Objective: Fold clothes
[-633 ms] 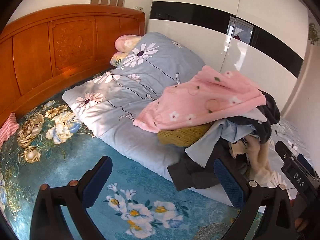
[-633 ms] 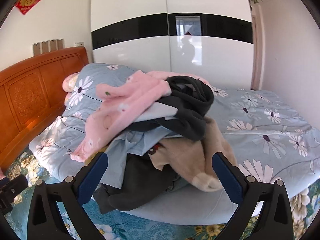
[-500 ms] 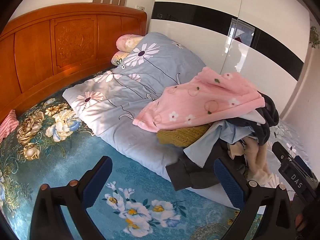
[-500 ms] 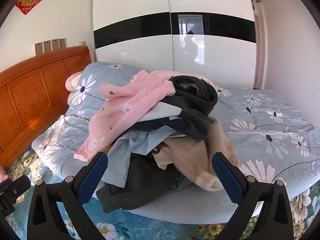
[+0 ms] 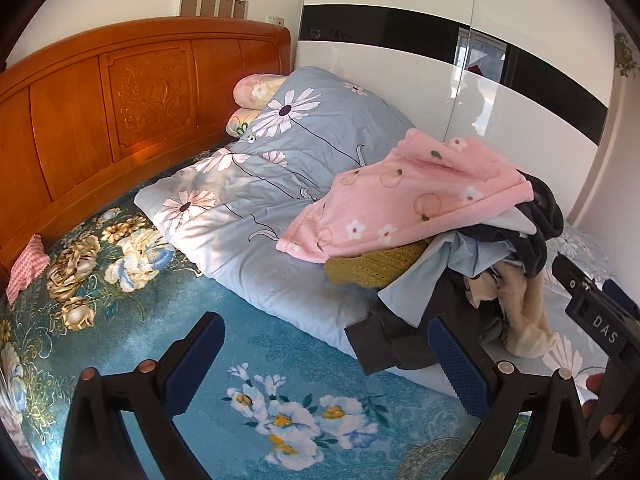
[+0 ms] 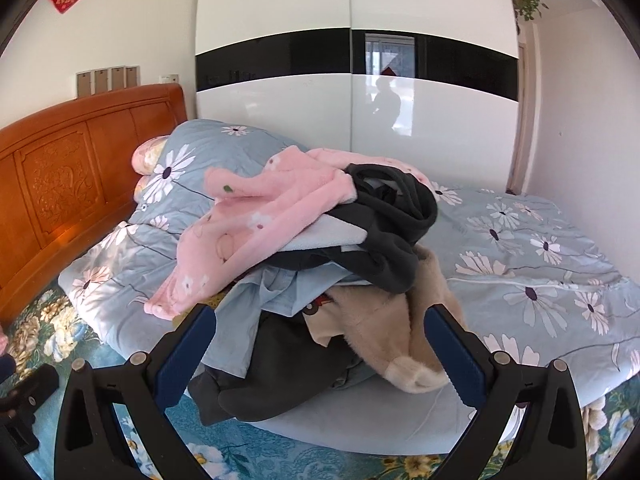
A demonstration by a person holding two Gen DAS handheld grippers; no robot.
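A heap of clothes [image 6: 320,264] lies on the bed on top of a grey-blue flowered quilt [image 6: 532,264]. A pink fleece garment [image 6: 260,224] tops it, over a dark grey hoodie [image 6: 392,232], a light blue shirt [image 6: 256,312], a beige fleece piece [image 6: 400,328] and a charcoal garment [image 6: 276,380]. My right gripper [image 6: 322,354] stands open just before the heap, nothing between its fingers. In the left wrist view the pink garment [image 5: 404,204] and a mustard knit [image 5: 376,268] show at the right. My left gripper [image 5: 326,362] hangs open over the teal flowered sheet [image 5: 256,364].
A carved wooden headboard [image 5: 100,120] runs along the left. Pillows [image 5: 256,92] lie at the head of the bed. A glossy white and black wardrobe [image 6: 352,92] stands behind the bed. A pink checked cloth [image 5: 28,268] rests by the headboard. The right gripper's body shows at the left view's edge.
Both views have shifted slightly; the clothes heap sits a little farther left in the left view and a little farther right in the right view. Jaws stay wide and empty.
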